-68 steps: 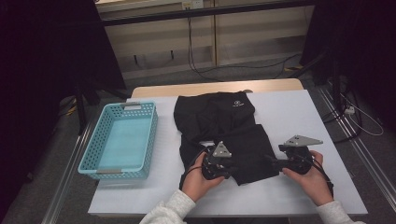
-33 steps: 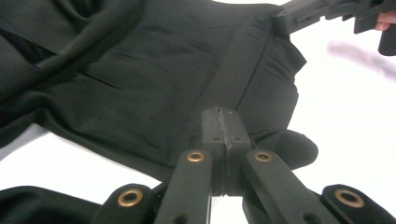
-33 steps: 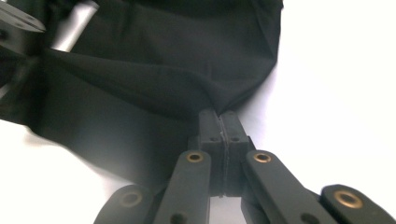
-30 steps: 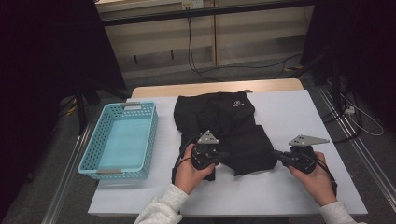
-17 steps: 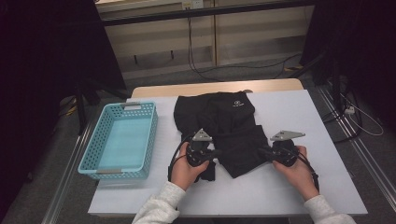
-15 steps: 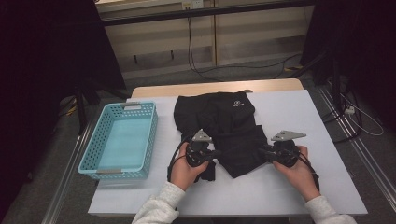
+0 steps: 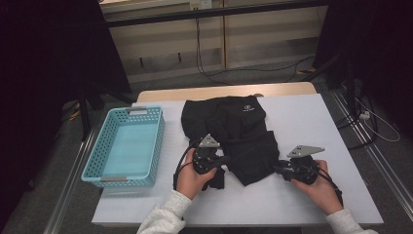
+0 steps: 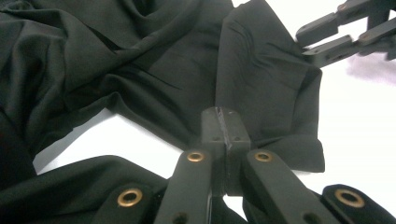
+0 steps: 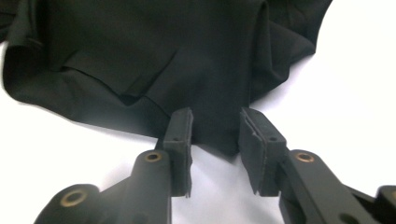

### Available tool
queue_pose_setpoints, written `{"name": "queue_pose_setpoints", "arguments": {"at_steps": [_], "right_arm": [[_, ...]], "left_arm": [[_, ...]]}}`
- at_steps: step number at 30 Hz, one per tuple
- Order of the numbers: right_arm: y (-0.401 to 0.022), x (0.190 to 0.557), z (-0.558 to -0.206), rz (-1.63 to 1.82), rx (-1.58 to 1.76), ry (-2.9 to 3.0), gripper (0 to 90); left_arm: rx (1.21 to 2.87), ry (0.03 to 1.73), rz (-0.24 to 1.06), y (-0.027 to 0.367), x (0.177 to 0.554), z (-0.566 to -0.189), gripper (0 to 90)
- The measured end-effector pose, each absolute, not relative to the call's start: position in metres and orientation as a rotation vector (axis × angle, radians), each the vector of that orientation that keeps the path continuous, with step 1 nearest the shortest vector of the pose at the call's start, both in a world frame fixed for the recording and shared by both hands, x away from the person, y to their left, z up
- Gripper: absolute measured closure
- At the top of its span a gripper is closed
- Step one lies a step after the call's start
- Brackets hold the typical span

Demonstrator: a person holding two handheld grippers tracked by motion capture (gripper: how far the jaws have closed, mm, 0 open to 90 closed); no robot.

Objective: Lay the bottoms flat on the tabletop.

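A black garment (image 7: 229, 122) lies crumpled on the white table (image 7: 316, 122). My left gripper (image 7: 225, 159) points right at its lower left edge. In the left gripper view its jaws (image 8: 223, 122) are pressed together where a fold of the garment (image 8: 140, 70) meets them, with more cloth draped under the arms. My right gripper (image 7: 278, 168) points left at the lower right corner. Its jaws (image 9: 215, 135) stand apart and have just been closing. The garment's (image 9: 163, 56) pointed corner lies between the pads, which do not press on it. The right gripper (image 8: 308, 42) also appears far off in the left gripper view.
A teal plastic basket (image 7: 97, 168) sits on the table's left side. Bare white table lies to the right of the garment and along the near edge. Beyond the table are a cabinet, cables on the floor and dark stands.
The left gripper has shifted left, and the garment's lower flap has bunched up after it. The right gripper came in leftwards, then eased back slightly towards the near edge.
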State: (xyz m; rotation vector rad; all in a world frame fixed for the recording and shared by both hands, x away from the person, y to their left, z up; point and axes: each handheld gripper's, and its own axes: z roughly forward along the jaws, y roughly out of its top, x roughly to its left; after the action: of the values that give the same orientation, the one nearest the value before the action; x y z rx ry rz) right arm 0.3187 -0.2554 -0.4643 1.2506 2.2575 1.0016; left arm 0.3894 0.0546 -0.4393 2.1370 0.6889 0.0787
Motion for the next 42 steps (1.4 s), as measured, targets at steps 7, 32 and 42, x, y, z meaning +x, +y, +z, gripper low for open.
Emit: {"name": "queue_pose_setpoints", "arguments": {"at_steps": [7,32,42], "right_arm": [[-0.268,0.321,-0.458,1.087,1.336,2.221,89.4],[-0.259,0.315,-0.463,1.010,1.288,2.289,75.2],[-0.261,0.313,-0.459,1.057,1.315,2.279,89.9]], "left_arm": [[2.117,0.695,0.090,0.060,0.389,-0.435,90.0],[2.120,0.646,0.074,0.057,0.380,-0.432,66.9],[2.177,0.567,0.019,0.038,0.359,-0.441,54.5]]}}
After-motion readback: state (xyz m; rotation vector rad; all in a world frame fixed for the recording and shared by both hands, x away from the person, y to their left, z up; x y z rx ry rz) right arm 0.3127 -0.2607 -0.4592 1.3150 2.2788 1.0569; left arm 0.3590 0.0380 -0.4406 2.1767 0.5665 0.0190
